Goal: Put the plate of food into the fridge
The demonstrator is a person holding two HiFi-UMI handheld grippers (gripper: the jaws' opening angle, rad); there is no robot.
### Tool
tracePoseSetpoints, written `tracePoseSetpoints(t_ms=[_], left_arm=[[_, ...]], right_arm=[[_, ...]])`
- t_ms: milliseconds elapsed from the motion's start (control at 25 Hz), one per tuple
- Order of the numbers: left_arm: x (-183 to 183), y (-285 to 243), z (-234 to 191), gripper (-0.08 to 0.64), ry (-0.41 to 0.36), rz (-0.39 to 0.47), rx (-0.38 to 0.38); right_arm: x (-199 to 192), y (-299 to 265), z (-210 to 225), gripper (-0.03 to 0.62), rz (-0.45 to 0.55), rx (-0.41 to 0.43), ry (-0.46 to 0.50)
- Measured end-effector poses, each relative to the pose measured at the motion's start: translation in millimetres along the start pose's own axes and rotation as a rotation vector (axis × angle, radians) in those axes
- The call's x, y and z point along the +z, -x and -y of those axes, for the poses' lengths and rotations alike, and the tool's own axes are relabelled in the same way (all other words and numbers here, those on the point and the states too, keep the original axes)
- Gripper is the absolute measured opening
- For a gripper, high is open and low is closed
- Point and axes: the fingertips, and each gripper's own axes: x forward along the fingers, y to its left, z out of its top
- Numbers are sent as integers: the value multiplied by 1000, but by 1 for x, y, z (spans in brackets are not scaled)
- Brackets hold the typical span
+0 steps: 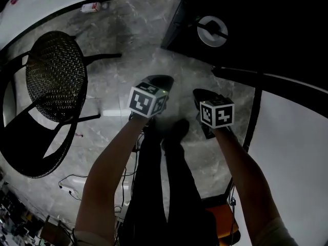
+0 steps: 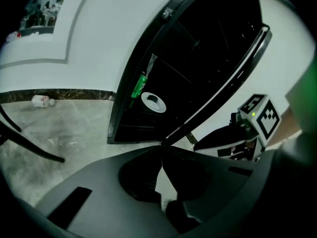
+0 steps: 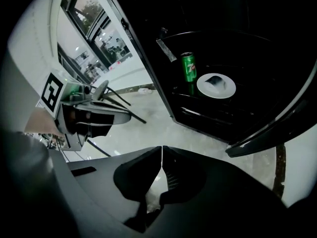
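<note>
Looks to me like the main bit is basically done: the round white plate with a dark lump of food (image 3: pixel 216 85) is sitting on a shelf inside the dark open fridge (image 3: pixel 208 119), just to the right of a green soda can (image 3: pixel 188 67) in the right gripper view. In the head view it shows up at the upper right of the frame, well away from both tools. The left gripper (image 2: pixel 162 155) has its jaws pressed together with nothing between them, and so does the right gripper (image 3: pixel 161 152), so neither one is carrying anything. Both hang over the grey marbled floor (image 1: pixel 128 35) in the middle of the head view, tipped downward and short of the fridge opening. The fridge door (image 2: pixel 233 78) is swung wide open (you can see its inner rail slanting across the right half of the left gripper view), so my guess is the only thing left is pushing it closed, if that even counts as part of the job. There's a black mesh chair (image 1: pixel 55 76) off at the left of the head view, nowhere near the action.
</note>
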Motion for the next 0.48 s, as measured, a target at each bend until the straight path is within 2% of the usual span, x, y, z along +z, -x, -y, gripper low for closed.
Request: tracePoseSetpoints(t_ms=[160,320,480], left_arm=[[-27,13,7,12,-73,-96,25],[-32,29,9,11,-73,-134,60],[-38,46,12,11,-108,-180,109]], right_arm=[[-7,9,-8,23,-8,-6,-21],[-11,19,-20,23,-5,3,-56],[-17,32,-27,23,-8,-17,-86]])
